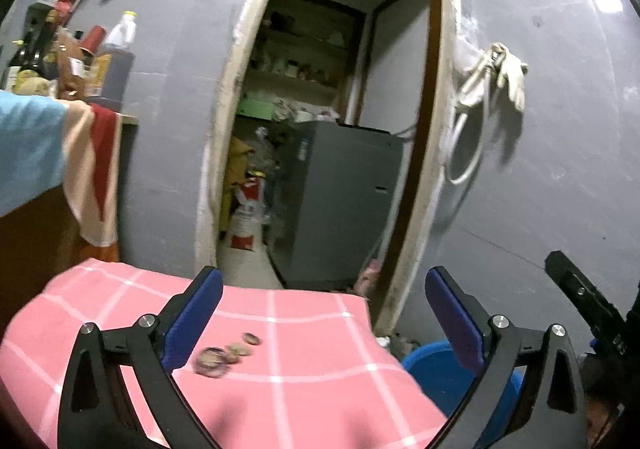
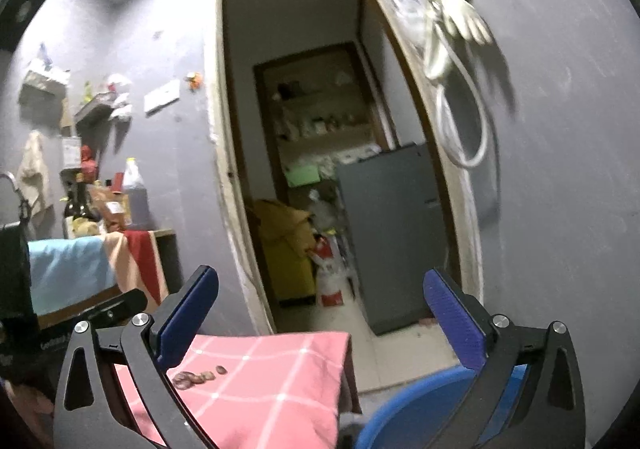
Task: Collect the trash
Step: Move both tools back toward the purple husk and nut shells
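The trash, a small cluster of brownish scraps [image 1: 228,353], lay on the pink checked cloth [image 1: 304,381], low and just ahead of the left gripper [image 1: 324,313], nearer its left-hand finger than its right. In the right wrist view the same scraps [image 2: 198,376] sat low and to the left of the right gripper [image 2: 320,313], just beyond its left finger. Both grippers stood spread wide with nothing between the fingers, pointing roughly level at the doorway rather than down at the cloth.

A blue bin [image 1: 448,373] showed below and to the right of the left gripper, off the cloth's edge; it probably served as the receptacle.

To do the pick well, the nearer gripper likely needed to tip downward and shift left until the scraps sat centred between the pads. The pieces looked small, flat and loose, so a low approach that gathered them together seemed wiser than a pinch from above, which could snag the cloth and scatter them.
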